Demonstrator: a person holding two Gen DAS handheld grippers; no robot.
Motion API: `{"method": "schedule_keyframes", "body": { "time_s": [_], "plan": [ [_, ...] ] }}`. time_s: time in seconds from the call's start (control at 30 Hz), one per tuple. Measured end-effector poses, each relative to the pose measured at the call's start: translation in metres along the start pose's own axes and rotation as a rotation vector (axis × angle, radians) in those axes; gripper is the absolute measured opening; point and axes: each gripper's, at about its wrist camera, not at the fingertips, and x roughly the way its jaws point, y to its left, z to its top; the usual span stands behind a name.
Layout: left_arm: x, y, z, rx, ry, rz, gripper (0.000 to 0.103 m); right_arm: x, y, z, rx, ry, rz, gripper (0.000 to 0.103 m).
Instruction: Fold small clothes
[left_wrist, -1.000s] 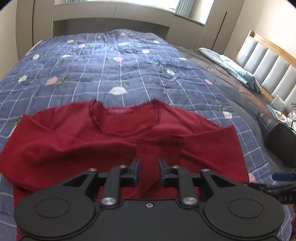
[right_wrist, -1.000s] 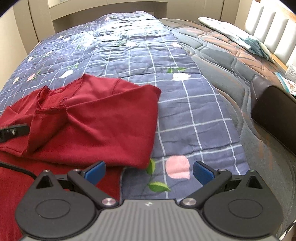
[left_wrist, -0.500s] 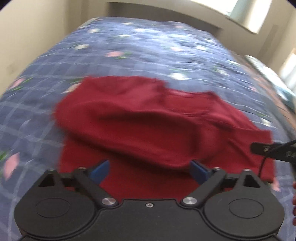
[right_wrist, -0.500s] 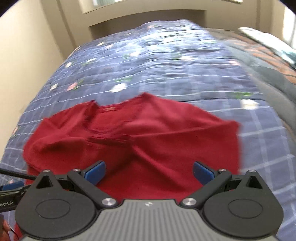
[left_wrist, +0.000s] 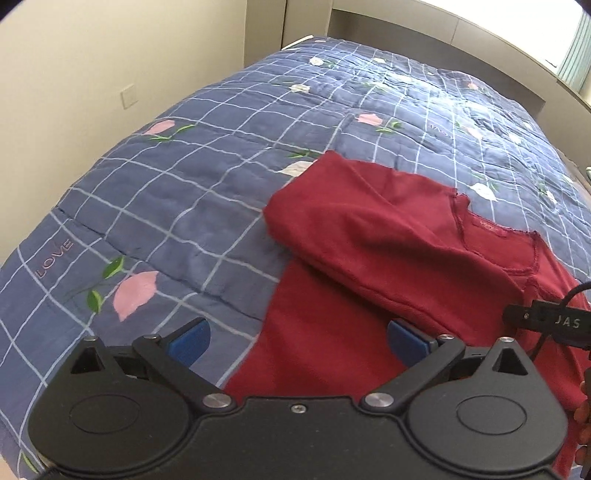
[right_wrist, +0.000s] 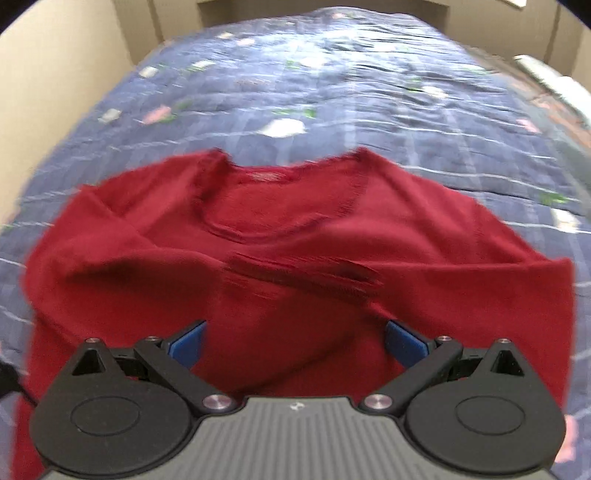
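Note:
A dark red sweater (left_wrist: 369, 240) lies flat on the bed, neckline away from me, with both sleeves folded in across the chest. In the right wrist view the sweater (right_wrist: 295, 229) fills the middle, and a sleeve cuff (right_wrist: 306, 277) rests below the collar. My left gripper (left_wrist: 297, 334) hovers over the sweater's left edge. Its jaws are still opening wide and nothing is between the blue pads. My right gripper (right_wrist: 295, 338) is open above the lower chest, with only cloth lying beneath it.
The blue checked quilt (left_wrist: 184, 184) with pink flowers covers the bed and drops off at the left towards a beige wall (left_wrist: 74, 92). A black part with a cable (left_wrist: 546, 321) from the other gripper shows at the right edge. Quilt (right_wrist: 369, 92) stretches far behind the sweater.
My left gripper let go of the sleeve cuff, opened wide and swung left to the sweater's edge. The sleeve now lies across the chest. My right gripper moved left over the sweater, still open.

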Motion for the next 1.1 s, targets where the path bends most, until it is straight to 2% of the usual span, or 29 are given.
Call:
{"method": "schedule_keyframes", "body": {
  "time_s": [0.33,0.43,0.6,0.77,1.0,1.07,1.1],
  "plan": [
    [0.006,0.005,-0.007,-0.011,0.017,-0.002,0.102,-0.035,-0.039,-0.047,0.066,0.043,-0.044,0.103],
    [0.007,0.006,-0.007,-0.010,0.020,-0.001,0.102,-0.049,-0.049,-0.054,0.094,0.015,-0.015,0.103],
    [0.011,0.011,-0.003,0.010,0.018,0.005,0.102,-0.057,-0.056,-0.045,0.125,-0.065,0.024,0.102],
    [0.020,0.016,0.006,0.126,-0.018,0.059,0.102,-0.042,-0.051,-0.026,0.118,-0.060,0.033,0.078],
    [0.042,0.029,0.025,0.315,-0.057,0.104,0.101,-0.024,-0.031,-0.021,0.099,-0.018,0.025,0.044],
    [0.049,0.033,0.030,0.352,-0.061,0.100,0.100,-0.024,-0.027,-0.018,0.085,-0.020,0.038,0.017],
    [0.051,0.035,0.031,0.366,-0.061,0.097,0.100,-0.025,-0.025,-0.017,0.075,-0.025,0.042,0.014]
  ]
}}
